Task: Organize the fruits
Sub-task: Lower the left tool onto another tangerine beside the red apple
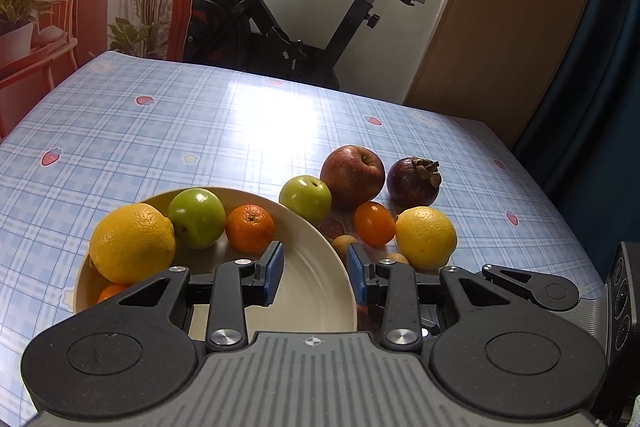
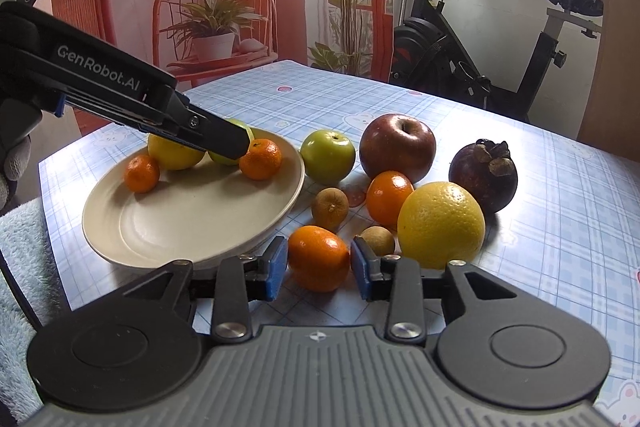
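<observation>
Four fruits sit in the cream plate: a lemon, a green apple, a mandarin and a second small mandarin toward the plate's left side. Off the plate's right rim, on the checked tablecloth, lie another green apple, a red apple, a mangosteen, a big lemon, an orange mandarin and two small brown fruits. The left gripper hangs over the plate's near rim with its jaws spread and nothing between them. The right gripper, just off the plate's right edge, is released too, its blue pads flanking a mandarin without visibly pressing it.
</observation>
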A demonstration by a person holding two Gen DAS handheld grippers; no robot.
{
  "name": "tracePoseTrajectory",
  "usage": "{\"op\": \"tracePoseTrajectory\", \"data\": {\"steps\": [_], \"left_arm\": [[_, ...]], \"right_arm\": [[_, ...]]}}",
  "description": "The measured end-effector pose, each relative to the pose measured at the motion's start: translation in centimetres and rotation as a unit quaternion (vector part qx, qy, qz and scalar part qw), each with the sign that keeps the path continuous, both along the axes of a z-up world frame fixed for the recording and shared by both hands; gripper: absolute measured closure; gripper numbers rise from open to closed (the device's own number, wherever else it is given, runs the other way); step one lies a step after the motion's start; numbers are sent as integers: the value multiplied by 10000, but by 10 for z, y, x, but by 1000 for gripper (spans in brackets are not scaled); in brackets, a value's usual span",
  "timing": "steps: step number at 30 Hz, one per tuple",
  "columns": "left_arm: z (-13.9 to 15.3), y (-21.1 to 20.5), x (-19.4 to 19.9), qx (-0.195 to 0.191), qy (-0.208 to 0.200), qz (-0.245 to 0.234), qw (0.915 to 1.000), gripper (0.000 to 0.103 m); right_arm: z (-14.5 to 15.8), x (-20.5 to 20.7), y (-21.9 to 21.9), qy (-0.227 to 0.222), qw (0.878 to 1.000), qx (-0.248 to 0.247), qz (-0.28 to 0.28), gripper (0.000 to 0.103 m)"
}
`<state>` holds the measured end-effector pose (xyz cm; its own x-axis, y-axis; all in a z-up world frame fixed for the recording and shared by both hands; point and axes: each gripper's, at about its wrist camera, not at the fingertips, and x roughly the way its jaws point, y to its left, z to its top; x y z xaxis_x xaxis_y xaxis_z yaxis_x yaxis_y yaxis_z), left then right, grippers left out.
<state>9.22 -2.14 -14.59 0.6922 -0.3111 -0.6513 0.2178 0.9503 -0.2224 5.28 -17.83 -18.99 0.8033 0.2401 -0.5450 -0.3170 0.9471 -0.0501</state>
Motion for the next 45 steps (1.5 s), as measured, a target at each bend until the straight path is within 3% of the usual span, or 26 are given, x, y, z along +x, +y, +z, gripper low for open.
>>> {"op": "tracePoseTrajectory", "data": {"steps": [9,17,29,34,39,45], "left_arm": [[0,3,-2,-23,-13,24,10000,66],[-1,-7,6,1,1,-246,9997,70],[-6,-50,45,165,45,-621,9979,76],[-18,-56,68,-95,444,-370,9983,77],[-24,-49,89,-709,936,-24,9931,77],[-26,-57,97,-656,1140,29,9913,77]], "right_arm": [[-4,-6,1,-40,9999,-96,-16,65],[8,-28,-33,-346,9977,229,-532,65],[5,-44,-88,-504,9914,184,-1195,65],[5,-37,-113,-572,9871,314,-1462,65],[6,-26,-131,-573,9844,518,-1581,65],[7,-20,-141,-508,9828,752,-1610,65]]}}
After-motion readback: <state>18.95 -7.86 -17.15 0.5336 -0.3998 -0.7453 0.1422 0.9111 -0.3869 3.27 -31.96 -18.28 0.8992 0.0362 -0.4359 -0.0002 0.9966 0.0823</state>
